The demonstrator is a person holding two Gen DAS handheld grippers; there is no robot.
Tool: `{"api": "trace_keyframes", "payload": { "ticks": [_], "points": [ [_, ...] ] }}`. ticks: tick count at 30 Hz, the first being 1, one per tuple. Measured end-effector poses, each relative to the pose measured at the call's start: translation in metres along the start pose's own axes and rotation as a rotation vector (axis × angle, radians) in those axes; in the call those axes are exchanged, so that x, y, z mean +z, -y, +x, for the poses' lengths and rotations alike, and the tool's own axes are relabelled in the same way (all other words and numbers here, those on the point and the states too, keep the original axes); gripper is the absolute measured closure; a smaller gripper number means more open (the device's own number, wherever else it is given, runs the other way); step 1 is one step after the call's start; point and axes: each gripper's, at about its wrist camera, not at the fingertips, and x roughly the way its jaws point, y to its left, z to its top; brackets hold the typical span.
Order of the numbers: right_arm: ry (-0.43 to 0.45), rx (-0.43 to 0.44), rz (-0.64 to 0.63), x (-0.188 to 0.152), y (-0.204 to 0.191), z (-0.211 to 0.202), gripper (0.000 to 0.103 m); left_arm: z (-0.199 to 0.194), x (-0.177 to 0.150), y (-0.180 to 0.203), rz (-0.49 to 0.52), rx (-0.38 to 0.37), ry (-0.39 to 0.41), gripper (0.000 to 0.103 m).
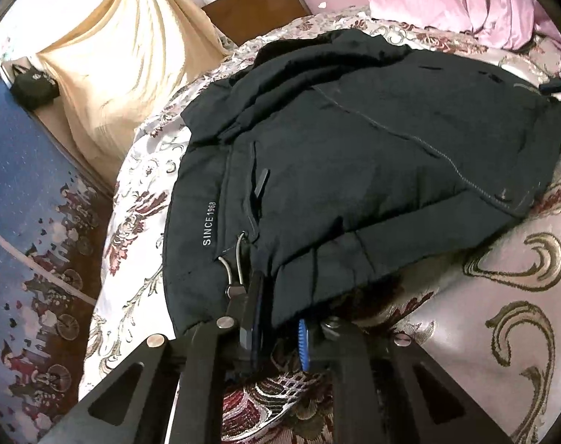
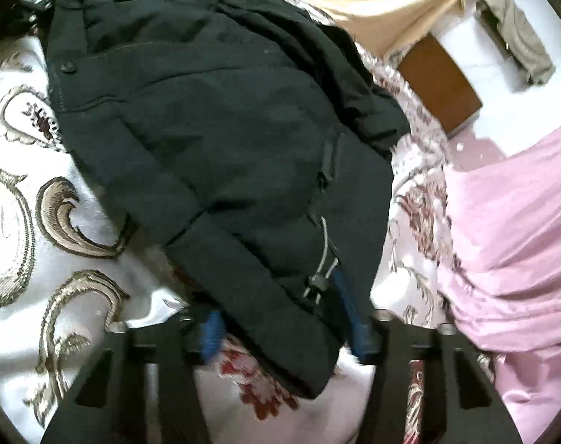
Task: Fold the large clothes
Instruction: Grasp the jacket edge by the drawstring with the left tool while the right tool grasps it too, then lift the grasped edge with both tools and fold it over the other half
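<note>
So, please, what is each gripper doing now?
Left gripper: shut on the hem of the dark jacket.
Right gripper: around the hem, grip unclear.

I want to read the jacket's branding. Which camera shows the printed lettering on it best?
The left wrist view: the white lettering reads SINCE 1968, sharp, along the near hem of the dark jacket. The right wrist view shows the jacket blurred, with no lettering visible.

Across the bottom of the left wrist view, the left gripper [image 1: 280, 333] shows matte black angled struts with triangular cut-outs, round silver screw heads at the pivots, and a ridged blue pad on one finger. The right gripper [image 2: 287, 336], at the bottom of its view, has the same black struts and blue finger pads, blurred.
</note>
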Motion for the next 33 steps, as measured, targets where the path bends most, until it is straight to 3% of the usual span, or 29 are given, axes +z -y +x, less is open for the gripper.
{"api": "trace_keyframes", "payload": {
  "ticks": [1, 3, 10, 14, 19, 29, 33],
  "points": [
    [0.011, -0.014, -0.010, 0.001, -0.001, 0.000, 0.076, -0.001, 0.000, 0.001, 0.005, 0.007, 0.000, 0.087],
    [0.049, -0.044, -0.044, 0.002, -0.009, -0.008, 0.084, -0.001, -0.002, 0.005, 0.022, 0.026, -0.004, 0.087],
    [0.075, -0.081, -0.041, 0.002, -0.011, -0.007, 0.092, -0.003, -0.005, 0.016, 0.081, 0.068, -0.013, 0.092],
    [0.107, -0.101, -0.021, 0.002, -0.008, -0.015, 0.095, -0.023, -0.004, 0.006, 0.037, 0.061, 0.054, 0.095],
    [0.154, -0.057, 0.111, -0.006, 0.012, -0.036, 0.097, -0.048, -0.009, 0.002, 0.013, 0.070, 0.101, 0.096],
    [0.253, -0.008, 0.330, -0.059, 0.026, -0.094, 0.098, -0.124, -0.042, 0.002, -0.060, 0.008, 0.157, 0.096],
    [0.290, 0.013, 0.417, -0.079, 0.033, -0.112, 0.098, -0.142, -0.040, -0.004, -0.086, -0.016, 0.188, 0.096]
  ]
}}
